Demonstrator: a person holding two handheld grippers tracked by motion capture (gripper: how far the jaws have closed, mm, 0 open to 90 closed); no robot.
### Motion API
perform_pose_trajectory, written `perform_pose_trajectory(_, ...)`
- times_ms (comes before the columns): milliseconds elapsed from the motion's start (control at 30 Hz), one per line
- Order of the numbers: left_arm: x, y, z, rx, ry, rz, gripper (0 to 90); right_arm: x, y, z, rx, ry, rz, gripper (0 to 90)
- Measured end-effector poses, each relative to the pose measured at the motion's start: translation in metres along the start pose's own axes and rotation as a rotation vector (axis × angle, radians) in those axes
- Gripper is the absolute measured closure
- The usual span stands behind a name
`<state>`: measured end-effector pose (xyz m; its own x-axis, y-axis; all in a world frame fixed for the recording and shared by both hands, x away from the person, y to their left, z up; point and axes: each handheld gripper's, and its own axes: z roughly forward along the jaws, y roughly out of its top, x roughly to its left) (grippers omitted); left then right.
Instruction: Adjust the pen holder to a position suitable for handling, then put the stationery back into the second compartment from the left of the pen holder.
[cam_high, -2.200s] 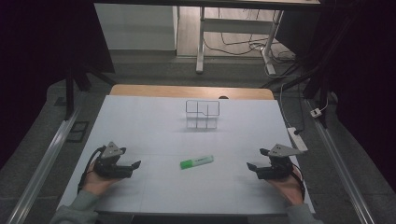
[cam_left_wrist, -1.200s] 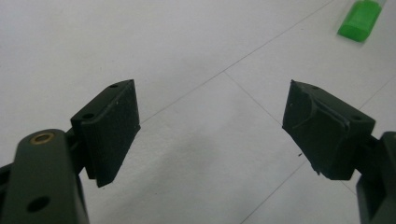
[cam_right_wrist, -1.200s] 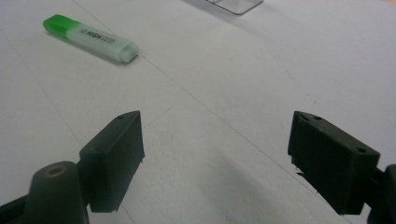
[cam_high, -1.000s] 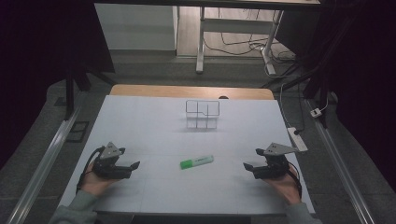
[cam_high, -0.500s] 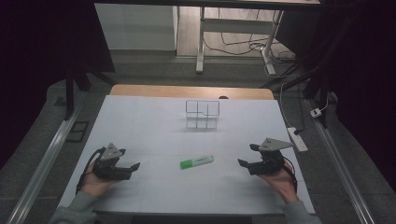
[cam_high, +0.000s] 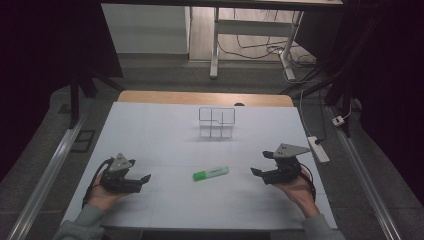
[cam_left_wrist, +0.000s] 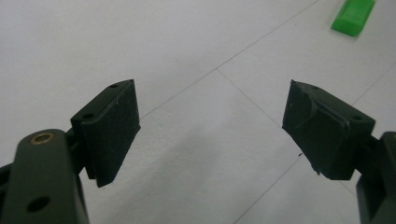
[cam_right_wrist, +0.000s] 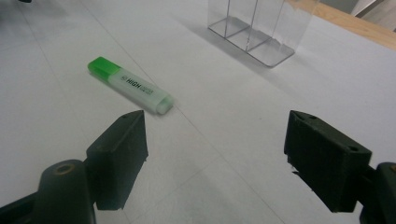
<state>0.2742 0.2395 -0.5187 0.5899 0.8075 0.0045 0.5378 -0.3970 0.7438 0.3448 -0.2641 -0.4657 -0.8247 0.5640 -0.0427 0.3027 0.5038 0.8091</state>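
We count one green highlighter (cam_high: 210, 173) at the lower centre of the high view and one clear divided holder (cam_high: 216, 122) above it, near the middle. Two grippers sit low in that view: one (cam_high: 145, 178) lower left, one (cam_high: 255, 171) lower right. One white power strip (cam_high: 319, 149) lies at the right.

highlighter (cam_left_wrist: 353, 16) cut by frame edge, clear organizer (cam_right_wrist: 261, 28) top cropped

Table (cam_high: 150, 130): white top, thin seam lines, wood strip at far edge.
Marker (cam_high: 210, 173): green, lies flat, near-centre.
Holder (cam_high: 216, 122): clear, compartments, upright, far-centre, well apart from marker.
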Motion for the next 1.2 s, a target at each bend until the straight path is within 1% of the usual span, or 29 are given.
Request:
perform_pose_trajectory(133, 0.000, 0.000, 0.000, -0.003, 0.001, -0.004, 18.4, 0.001, 0.004, 0.004, 0.009, 0.014, -0.008, 20.8)
perform_pose_trajectory(167, 0.000, 0.000, 0.000, -0.003, 0.002, -0.004, 18.4, 0.002, 0.008, 0.006, 0.016, 0.027, -0.020, 20.9)
perform_pose_trajectory(233, 0.000, 0.000, -0.001, -0.003, 0.002, -0.004, 18.4, 0.003, 0.012, 0.009, 0.016, 0.038, -0.027, 20.9)
perform_pose_trajectory(333, 0.000, 0.000, -0.001, -0.003, 0.001, -0.003, 18.3, 0.005, 0.017, 0.013, 0.031, 0.052, -0.042, 21.2)
perform_pose_trajectory(500, 0.000, -0.001, -0.002, -0.005, 0.003, -0.005, 18.3, 0.006, 0.022, 0.020, 0.043, 0.074, -0.058, 21.2)
perform_pose_trajectory(533, 0.000, -0.001, -0.002, -0.006, 0.003, -0.007, 18.3, 0.007, 0.025, 0.024, 0.051, 0.086, -0.062, 21.1)
perform_pose_trajectory(567, 0.000, -0.001, -0.002, -0.007, 0.003, -0.008, 18.3, 0.007, 0.025, 0.024, 0.051, 0.086, -0.062, 21.1)
perform_pose_trajectory(600, 0.000, -0.001, -0.002, -0.008, 0.002, -0.008, 18.3, 0.008, 0.027, 0.028, 0.060, 0.097, -0.069, 21.1)
perform_pose_trajectory(900, -0.002, 0.000, -0.001, -0.004, -0.002, -0.001, 18.2, 0.015, 0.040, 0.042, 0.082, 0.151, -0.118, 21.2)
perform_pose_trajectory(1000, -0.003, -0.001, -0.001, -0.003, -0.004, 0.000, 18.1, 0.017, 0.043, 0.046, 0.093, 0.162, -0.148, 20.9)
perform_pose_trajectory(1200, -0.003, -0.001, -0.001, -0.004, -0.005, 0.000, 18.0, 0.021, 0.048, 0.053, 0.104, 0.181, -0.181, 21.2)
